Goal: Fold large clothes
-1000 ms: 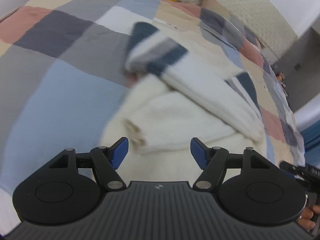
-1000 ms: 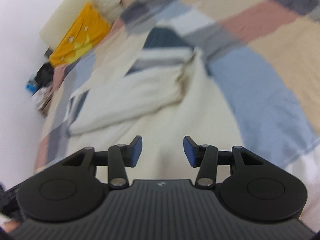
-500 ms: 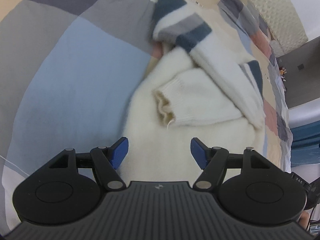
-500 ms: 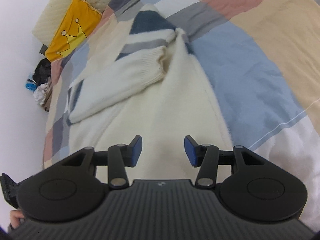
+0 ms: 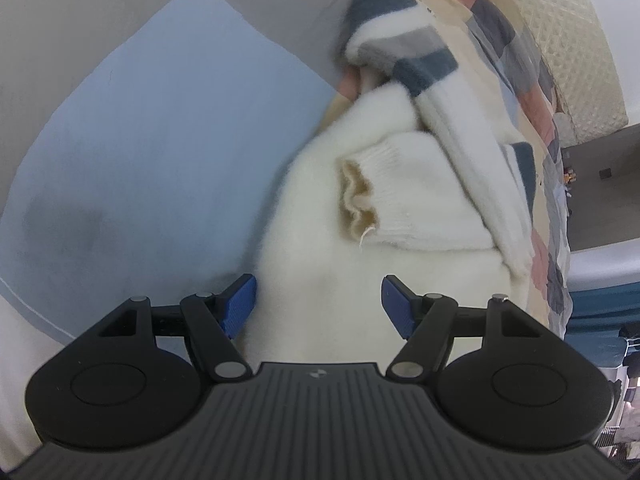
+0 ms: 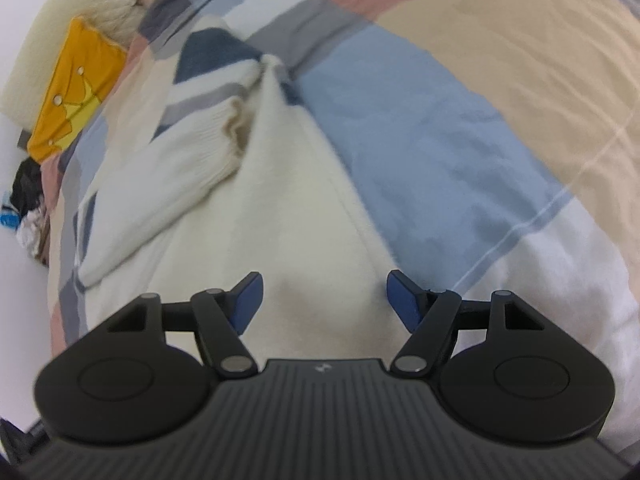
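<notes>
A fluffy cream sweater [image 5: 320, 248] with navy and grey stripes lies on a patchwork bed cover. Both sleeves are folded across its body; one ribbed cuff [image 5: 360, 196] faces the left wrist camera. My left gripper [image 5: 318, 300] hangs open close above the sweater's near edge, nothing between its blue pads. In the right wrist view the same sweater [image 6: 288, 216] stretches away from me, its cuff [image 6: 234, 132] folded over the middle. My right gripper [image 6: 324, 300] hovers low over the hem with its jaws opening, and only the cloth lies beneath them.
The bed cover [image 6: 420, 140] has blue, grey, tan and pink squares. An orange cushion [image 6: 76, 92] and a cream quilted pillow [image 5: 560, 32] lie at the head. Dark clutter [image 6: 26, 196] sits by the wall. A blue bin [image 5: 592, 332] stands beside the bed.
Both grippers have sunk toward the sweater's near edge and rolled; the sweater now fills more of each view. The right gripper's jaws have spread wider.
</notes>
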`<state>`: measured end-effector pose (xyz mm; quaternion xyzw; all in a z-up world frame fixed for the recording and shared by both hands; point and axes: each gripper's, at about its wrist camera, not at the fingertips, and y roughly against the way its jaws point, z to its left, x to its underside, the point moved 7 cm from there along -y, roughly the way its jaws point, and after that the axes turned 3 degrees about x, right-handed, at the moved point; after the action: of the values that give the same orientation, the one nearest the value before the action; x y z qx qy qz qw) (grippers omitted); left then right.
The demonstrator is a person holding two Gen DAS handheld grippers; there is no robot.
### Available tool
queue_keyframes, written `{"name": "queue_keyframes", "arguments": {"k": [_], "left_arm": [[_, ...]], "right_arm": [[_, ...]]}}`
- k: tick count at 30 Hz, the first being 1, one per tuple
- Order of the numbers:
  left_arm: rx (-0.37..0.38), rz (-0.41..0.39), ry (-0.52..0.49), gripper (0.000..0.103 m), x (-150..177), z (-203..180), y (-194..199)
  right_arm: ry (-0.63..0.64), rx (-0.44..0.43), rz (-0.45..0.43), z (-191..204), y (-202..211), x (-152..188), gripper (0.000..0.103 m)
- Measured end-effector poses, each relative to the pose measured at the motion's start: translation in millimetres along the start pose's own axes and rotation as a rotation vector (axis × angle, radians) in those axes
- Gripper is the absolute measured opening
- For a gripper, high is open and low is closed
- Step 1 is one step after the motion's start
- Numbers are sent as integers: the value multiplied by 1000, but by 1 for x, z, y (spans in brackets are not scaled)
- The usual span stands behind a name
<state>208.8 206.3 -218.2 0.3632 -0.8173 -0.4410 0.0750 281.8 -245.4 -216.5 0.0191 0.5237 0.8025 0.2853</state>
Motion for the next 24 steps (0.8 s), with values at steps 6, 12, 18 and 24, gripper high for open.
{"name": "queue_keyframes", "arguments": {"k": [6, 12, 18, 24], "left_arm": [[-26, 7, -9, 74, 5, 0, -5], [-67, 33, -1, 72, 10, 2, -16], [-118, 58, 0, 60, 19, 6, -20], [-179, 88, -54, 58, 48, -1, -19]], "right_arm": [[-53, -16, 44, -4, -6, 2, 71], [-98, -60, 97, -6, -7, 7, 72], [9, -38, 120, 6, 3, 25, 72], [98, -15, 136, 12, 11, 47, 72]]}}
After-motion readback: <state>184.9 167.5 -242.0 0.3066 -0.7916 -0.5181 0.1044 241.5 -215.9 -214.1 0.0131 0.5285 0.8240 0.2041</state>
